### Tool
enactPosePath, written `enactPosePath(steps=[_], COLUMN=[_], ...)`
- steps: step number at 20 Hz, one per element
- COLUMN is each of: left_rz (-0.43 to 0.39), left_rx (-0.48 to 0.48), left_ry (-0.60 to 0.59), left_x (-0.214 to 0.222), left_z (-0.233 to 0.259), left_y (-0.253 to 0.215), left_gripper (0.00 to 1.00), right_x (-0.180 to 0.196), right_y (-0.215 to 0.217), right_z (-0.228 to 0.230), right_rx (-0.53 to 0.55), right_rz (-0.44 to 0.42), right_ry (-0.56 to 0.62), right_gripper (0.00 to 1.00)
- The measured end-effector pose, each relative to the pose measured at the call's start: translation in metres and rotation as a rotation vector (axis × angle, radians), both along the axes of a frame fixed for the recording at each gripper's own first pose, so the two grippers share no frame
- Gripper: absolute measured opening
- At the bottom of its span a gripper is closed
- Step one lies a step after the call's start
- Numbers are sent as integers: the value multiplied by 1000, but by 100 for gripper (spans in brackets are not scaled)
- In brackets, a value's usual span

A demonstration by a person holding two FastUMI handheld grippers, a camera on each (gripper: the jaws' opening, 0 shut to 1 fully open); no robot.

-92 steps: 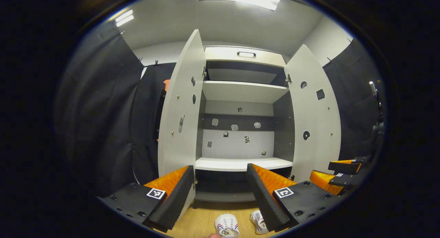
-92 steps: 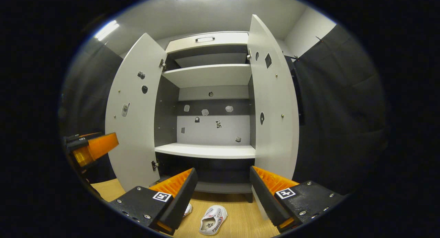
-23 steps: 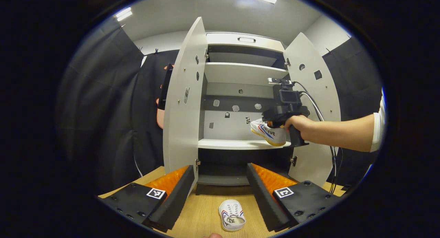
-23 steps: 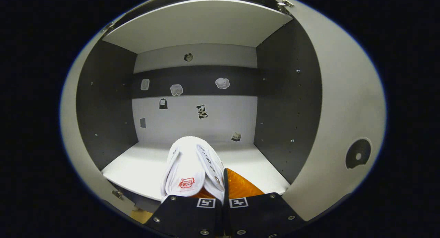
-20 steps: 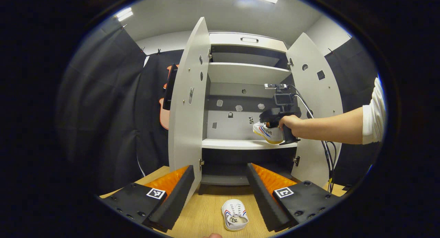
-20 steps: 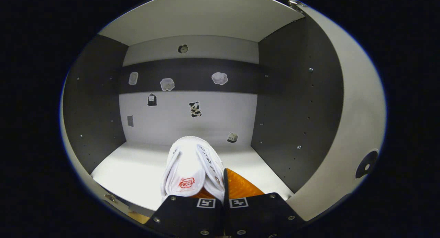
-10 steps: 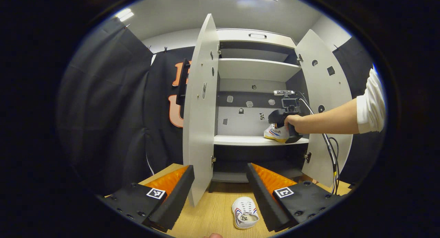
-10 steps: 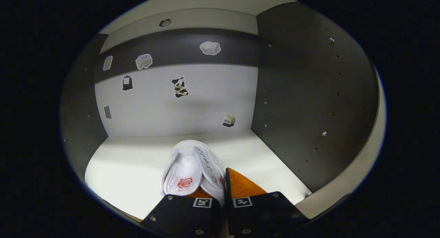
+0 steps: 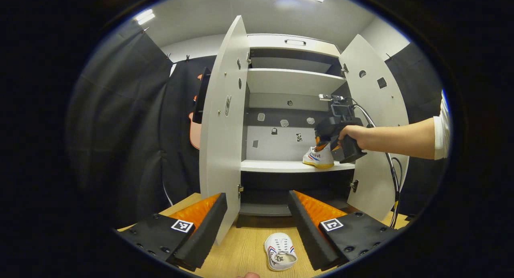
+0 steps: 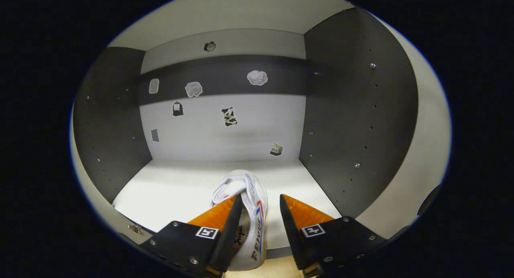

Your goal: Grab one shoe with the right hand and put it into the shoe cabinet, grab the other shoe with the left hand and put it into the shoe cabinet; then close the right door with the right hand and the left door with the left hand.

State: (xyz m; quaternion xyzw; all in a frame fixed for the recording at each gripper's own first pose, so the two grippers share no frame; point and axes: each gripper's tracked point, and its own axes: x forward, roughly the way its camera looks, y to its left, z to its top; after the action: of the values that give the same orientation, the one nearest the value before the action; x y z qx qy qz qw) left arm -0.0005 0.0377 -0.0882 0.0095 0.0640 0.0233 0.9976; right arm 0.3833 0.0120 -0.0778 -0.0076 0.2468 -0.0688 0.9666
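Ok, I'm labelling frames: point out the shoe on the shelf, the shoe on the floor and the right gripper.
shoe on the shelf [image 10: 257, 197]: right gripper view, side wall.
shoe on the floor [image 9: 280, 252]: left gripper view, laces.
right gripper [image 10: 261, 225]: right gripper view, between fingertips.

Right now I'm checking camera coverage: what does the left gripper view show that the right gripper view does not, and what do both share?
Left gripper view: the second shoe on the wooden floor, both open cabinet doors, the upper shelf, and a hand holding the right gripper.

Right gripper view: the stickers on the back wall up close, and the right gripper's open fingers straddling the shoe's side.

Both: the white shoe resting on the middle shelf.
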Motion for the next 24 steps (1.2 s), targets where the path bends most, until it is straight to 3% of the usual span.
enactPosePath(steps=[5, 9, 14, 17, 24], left_rz=[-25, -20, -1, 4, -35], left_rx=[-2, -12, -15, -5, -50], left_ry=[-11, -5, 1, 18, 162], left_x=[6, 8, 6, 5, -6], left_z=[1, 1, -1, -6, -59], left_y=[-6, -3, 3, 3, -12], left_gripper=[99, 99, 99, 99, 99], right_x=[-49, -115, -208, -257, -336], right_y=[15, 29, 27, 22, 6], right_z=[62, 86, 76, 50, 0], right_rx=[18, 36, 39, 35, -28], right_rz=[97, 170, 204, 207, 179], right_ry=[-150, -266, -378, -375, -408], right_gripper=[81, 92, 92, 92, 92])
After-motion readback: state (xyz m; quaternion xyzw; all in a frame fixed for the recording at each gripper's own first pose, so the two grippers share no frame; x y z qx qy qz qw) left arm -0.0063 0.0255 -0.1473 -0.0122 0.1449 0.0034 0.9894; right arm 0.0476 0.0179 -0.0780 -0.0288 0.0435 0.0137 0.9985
